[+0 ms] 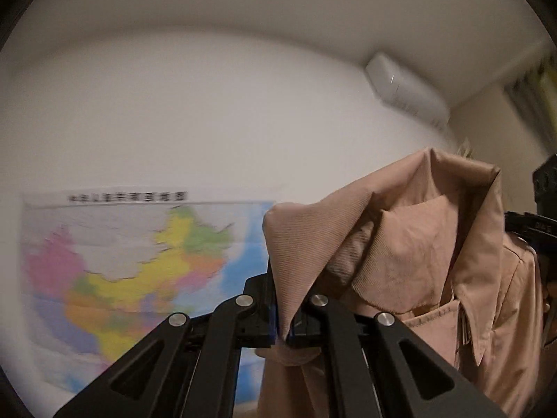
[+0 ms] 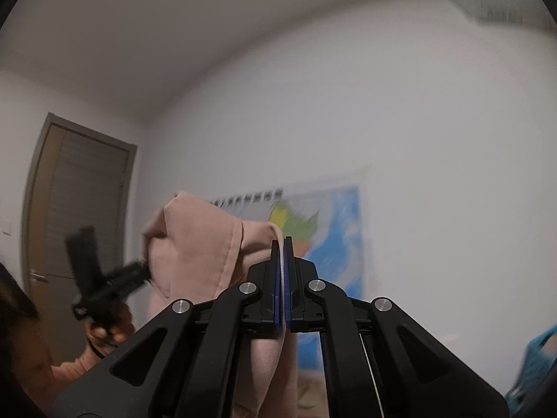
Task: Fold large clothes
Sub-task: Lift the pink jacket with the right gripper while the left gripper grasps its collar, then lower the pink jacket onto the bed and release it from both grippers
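Note:
A large beige-pink coat [image 1: 428,254] hangs in the air between my two grippers, its collar and lapel spread in the left wrist view. My left gripper [image 1: 282,308] is shut on a ribbed fold of the coat, which juts up past the fingertips. In the right wrist view my right gripper [image 2: 282,244] is shut on a thin edge of the same coat [image 2: 195,244], which drapes down to the left. The left gripper [image 2: 104,278] shows there blurred at the left, held in a hand [image 2: 104,331]. At the right edge of the left wrist view is part of the right gripper [image 1: 543,216].
A coloured wall map [image 1: 132,271] hangs on the white wall [image 2: 417,139] ahead. An air conditioner [image 1: 407,90] sits high on the wall. A brown door [image 2: 80,216] stands at the left of the right wrist view. Something teal [image 2: 536,365] shows at the lower right.

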Demonstrator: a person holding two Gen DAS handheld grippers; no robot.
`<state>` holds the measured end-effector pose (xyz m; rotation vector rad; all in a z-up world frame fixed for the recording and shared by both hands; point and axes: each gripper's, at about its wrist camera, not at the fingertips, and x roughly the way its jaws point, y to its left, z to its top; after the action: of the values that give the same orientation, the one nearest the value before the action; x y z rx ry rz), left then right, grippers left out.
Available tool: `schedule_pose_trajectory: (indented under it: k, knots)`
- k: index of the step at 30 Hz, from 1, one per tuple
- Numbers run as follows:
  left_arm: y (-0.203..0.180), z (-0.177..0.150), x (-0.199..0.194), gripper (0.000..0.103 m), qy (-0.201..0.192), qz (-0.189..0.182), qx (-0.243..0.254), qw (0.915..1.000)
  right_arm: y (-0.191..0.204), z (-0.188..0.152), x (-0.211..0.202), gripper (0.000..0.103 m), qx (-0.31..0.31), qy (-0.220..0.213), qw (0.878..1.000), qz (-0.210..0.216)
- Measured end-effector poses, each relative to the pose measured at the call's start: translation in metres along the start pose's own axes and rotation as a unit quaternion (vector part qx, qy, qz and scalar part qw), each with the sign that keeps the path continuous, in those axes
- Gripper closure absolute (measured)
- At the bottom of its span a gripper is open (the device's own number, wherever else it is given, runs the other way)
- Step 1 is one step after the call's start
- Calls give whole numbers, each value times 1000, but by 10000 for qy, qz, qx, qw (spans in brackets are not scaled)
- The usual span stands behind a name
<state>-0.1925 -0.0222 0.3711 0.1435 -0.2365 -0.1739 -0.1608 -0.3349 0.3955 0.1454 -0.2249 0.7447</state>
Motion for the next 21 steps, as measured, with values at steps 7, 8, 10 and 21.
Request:
schedule_pose_trajectory:
  k: [7, 8, 10, 21]
  knots:
    - [20, -102, 61, 100, 1733, 756, 457, 9809, -59, -129, 118, 101, 1161, 1363, 9833, 334]
    - [28, -132, 74, 100, 2125, 816, 363, 9731, -69, -150, 134, 101, 1276, 1590, 9786, 286]
    - [41, -187, 90, 100, 2606, 1076, 300, 9590, -87, -208, 175, 101, 1594, 2129, 9637, 248]
    - [128, -392, 140, 100, 4460, 1581, -587, 8790, -112, -394, 292, 101, 2024, 3753, 9045, 28]
